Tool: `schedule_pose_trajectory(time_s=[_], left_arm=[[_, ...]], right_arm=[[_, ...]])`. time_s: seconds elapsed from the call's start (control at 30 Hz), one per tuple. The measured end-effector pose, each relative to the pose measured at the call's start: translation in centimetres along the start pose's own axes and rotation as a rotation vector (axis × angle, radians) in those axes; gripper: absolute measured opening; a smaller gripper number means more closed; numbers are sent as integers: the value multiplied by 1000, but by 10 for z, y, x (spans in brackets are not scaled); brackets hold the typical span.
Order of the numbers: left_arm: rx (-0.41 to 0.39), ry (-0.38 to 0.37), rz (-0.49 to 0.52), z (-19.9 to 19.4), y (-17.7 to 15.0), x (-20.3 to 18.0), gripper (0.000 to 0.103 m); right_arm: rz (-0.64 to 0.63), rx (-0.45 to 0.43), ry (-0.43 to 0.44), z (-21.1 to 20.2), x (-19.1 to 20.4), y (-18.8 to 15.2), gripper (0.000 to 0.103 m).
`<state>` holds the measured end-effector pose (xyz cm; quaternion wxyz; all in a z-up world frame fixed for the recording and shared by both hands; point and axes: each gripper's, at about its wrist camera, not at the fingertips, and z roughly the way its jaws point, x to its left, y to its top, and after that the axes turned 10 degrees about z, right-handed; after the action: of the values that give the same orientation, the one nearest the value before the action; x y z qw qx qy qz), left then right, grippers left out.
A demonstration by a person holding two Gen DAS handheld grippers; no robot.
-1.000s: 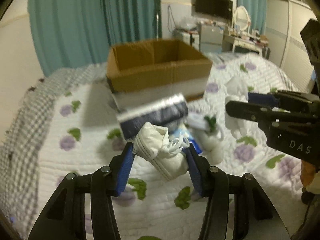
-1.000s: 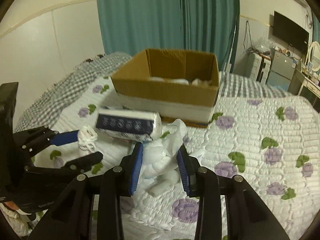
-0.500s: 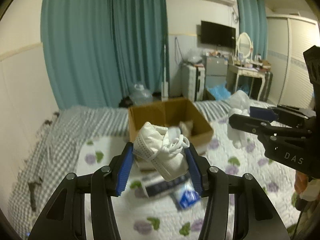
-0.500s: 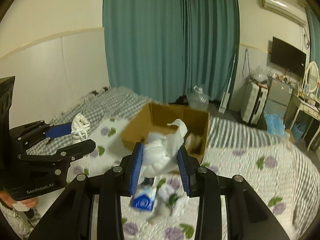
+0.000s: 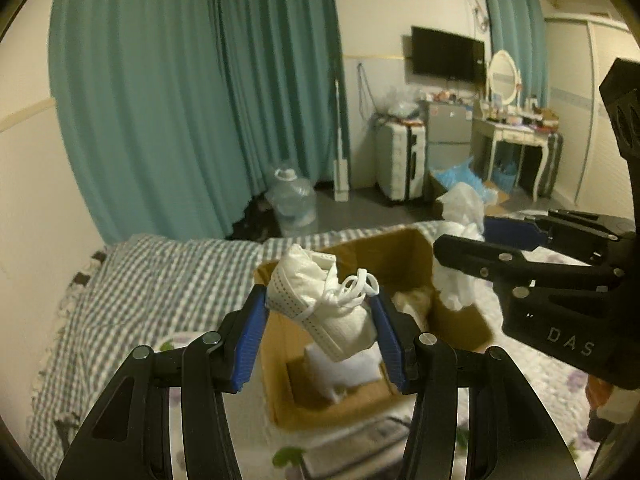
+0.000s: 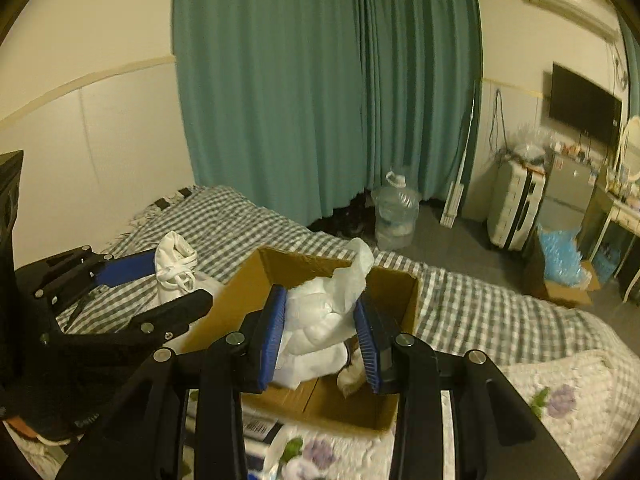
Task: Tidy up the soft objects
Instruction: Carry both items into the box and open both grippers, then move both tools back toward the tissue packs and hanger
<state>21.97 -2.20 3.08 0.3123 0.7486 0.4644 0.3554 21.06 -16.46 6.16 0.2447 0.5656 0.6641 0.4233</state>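
Hovering over the cardboard box (image 5: 360,364), the left gripper (image 5: 320,326) has its blue pads clenched on a small white sneaker (image 5: 320,308), laces looped on top, toe tipped down toward the box's open mouth. Just right of the box, the right gripper (image 5: 476,236) shows side-on, pinching a crumpled white bag (image 5: 460,208) above the box's far right corner. White soft things already lie on the box floor.

From the right wrist view, that gripper (image 6: 320,322) is clamped on the white plastic bag (image 6: 324,316), hanging directly above the cardboard box (image 6: 400,304) interior. Left of the box, the left gripper (image 6: 176,280) carries the little shoe (image 6: 176,264) near the box's left wall.

This looks like the drop-off step, both loads poised over the box. Next, I'd judge, each wants lowering a touch past the rim, then the jaws spread so the pieces fall inside without snagging a flap.
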Motion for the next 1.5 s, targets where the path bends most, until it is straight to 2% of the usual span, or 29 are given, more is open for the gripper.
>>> schedule_pose_trajectory(time_s=[0.2,0.37,0.43,0.5,0.53,0.57,0.6,0.77,0.87,1.07,1.1,1.13,1.23,1.37,1.5], left_arm=[[50,-6,14,58,-6,4,51],[70,2,10,86,-12,1,55],[82,5,2,94,-14,0,74],[73,13,-5,94,-15,-2,80],[66,22,-6,91,-14,-2,81],[67,25,-4,91,-11,-4,82],[70,31,-3,88,-10,-5,83],[59,57,-12,63,0,0,83],[7,96,-15,28,14,9,83],[-166,153,-51,-88,52,32,84],[-182,158,-55,-101,55,35,92],[-211,170,-62,-124,59,35,95],[-259,226,-87,-166,63,37,96],[-273,244,-83,-197,61,28,96],[-279,274,-69,-208,48,11,96]], right_arm=[[43,72,-14,76,-24,-2,34],[51,114,-30,115,-38,-8,34],[65,118,-41,123,-45,-10,35],[84,125,-45,129,-52,-10,41],[89,124,-49,129,-54,-10,52],[92,119,-57,128,-55,-10,67],[97,105,-64,124,-56,-9,72],[120,49,-82,89,-56,5,78],[119,6,-96,51,-54,20,79],[86,-100,-121,-46,-31,52,87],[79,-114,-122,-60,-27,55,88],[73,-133,-124,-79,-22,58,94],[54,-188,-125,-131,-5,63,97],[41,-210,-144,-176,9,59,100],[25,-183,-132,-202,8,42,100]])
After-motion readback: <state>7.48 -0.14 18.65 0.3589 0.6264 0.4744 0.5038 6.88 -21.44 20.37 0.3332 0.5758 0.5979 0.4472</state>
